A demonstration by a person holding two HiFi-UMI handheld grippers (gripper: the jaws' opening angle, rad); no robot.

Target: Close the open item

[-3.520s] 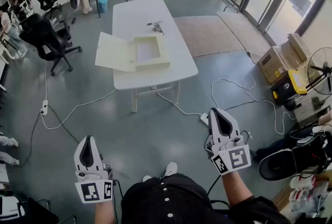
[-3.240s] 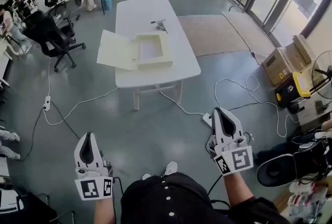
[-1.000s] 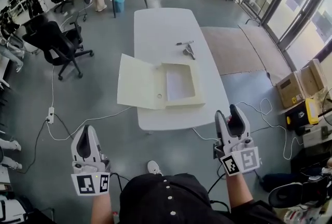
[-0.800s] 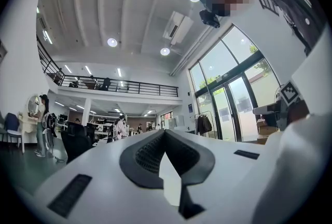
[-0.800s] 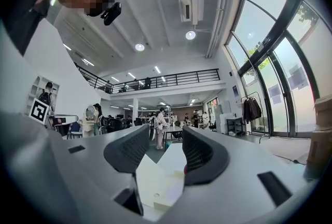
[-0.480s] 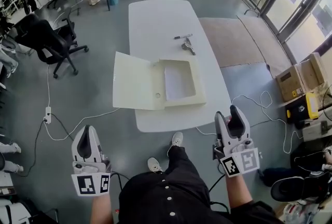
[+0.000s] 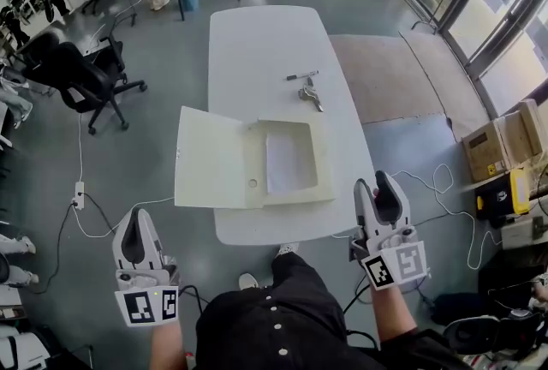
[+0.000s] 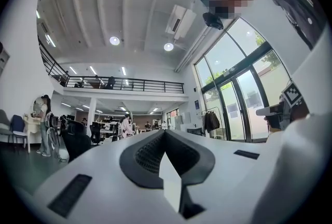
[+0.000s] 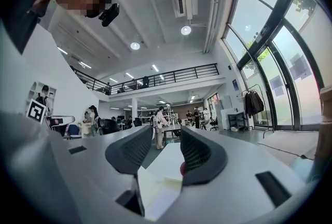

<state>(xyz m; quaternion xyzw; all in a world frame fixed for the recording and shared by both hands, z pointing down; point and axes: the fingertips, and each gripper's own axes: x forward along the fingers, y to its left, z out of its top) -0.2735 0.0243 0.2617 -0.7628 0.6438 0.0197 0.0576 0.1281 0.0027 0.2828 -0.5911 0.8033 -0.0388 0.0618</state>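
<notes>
Cream box [image 7: 319, 163] lies open on white table [image 7: 257, 43], white sheet [image 7: 278, 163] inside.

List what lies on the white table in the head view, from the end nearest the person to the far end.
open cream box → small metal object → pen
</notes>
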